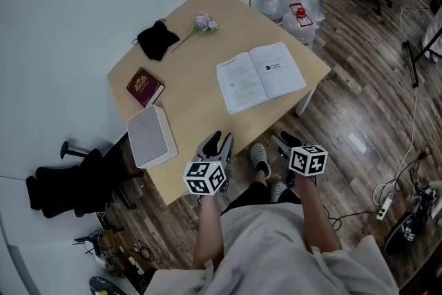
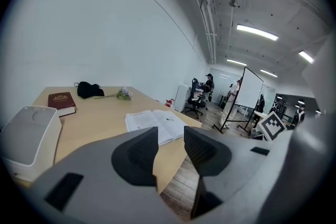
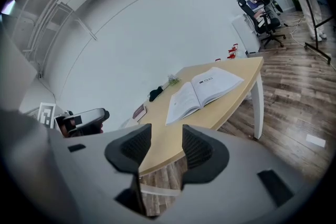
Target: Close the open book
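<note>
An open white book [image 1: 260,76] lies flat on the right half of the wooden table [image 1: 193,114], pages up. It also shows in the left gripper view as the open book [image 2: 152,122] and in the right gripper view as the open book [image 3: 202,91]. My left gripper [image 1: 219,142] hovers open at the table's near edge, well short of the book, nothing between its fingers. To its right, off the table's edge above the floor, my right gripper [image 1: 283,141] is open and empty too. Through the jaws I see the left gripper [image 2: 170,149] and right gripper [image 3: 167,148] gaps free.
On the table's left side are a white box [image 1: 151,135], a closed dark red book [image 1: 144,86], a black pouch [image 1: 157,40] and a small flower sprig [image 1: 204,24]. Water jugs [image 1: 297,7] stand beyond the far corner. A black chair [image 1: 69,186] sits at the left.
</note>
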